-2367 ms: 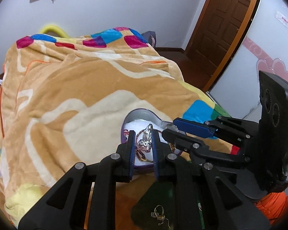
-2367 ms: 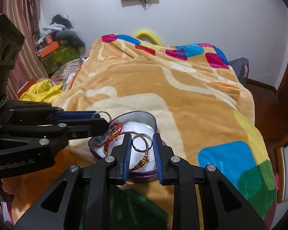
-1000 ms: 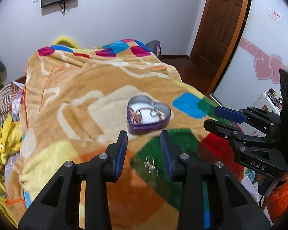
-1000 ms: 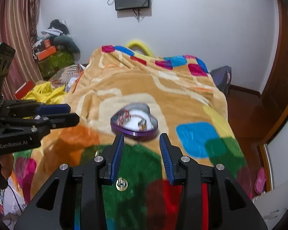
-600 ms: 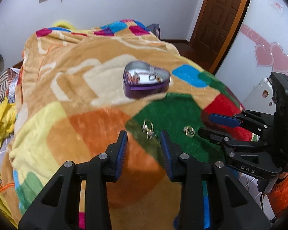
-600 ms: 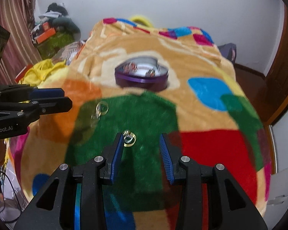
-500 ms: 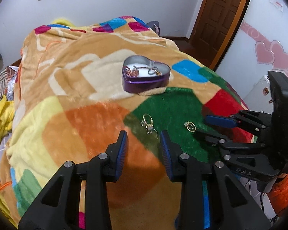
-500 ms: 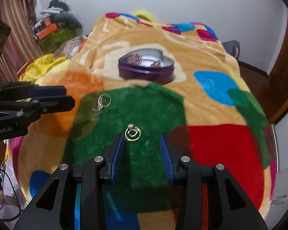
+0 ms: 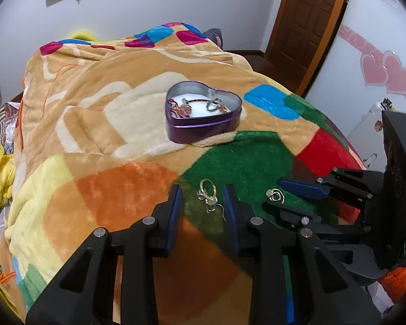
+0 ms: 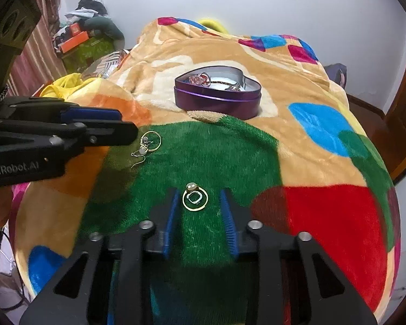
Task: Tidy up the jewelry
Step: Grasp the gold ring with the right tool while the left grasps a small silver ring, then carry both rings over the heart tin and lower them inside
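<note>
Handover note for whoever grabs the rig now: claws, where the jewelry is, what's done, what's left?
Left claw: open, empty, straddling the gold hoop earring with hook on the green blanket patch.
Right claw: open, empty, around the gold ring with square inner frame on the same patch.
Purple heart-shaped tin: open, already holds a red-cord bracelet and a silver ring.
Left: grasp the earring and the ring, drop both in the tin.
</note>
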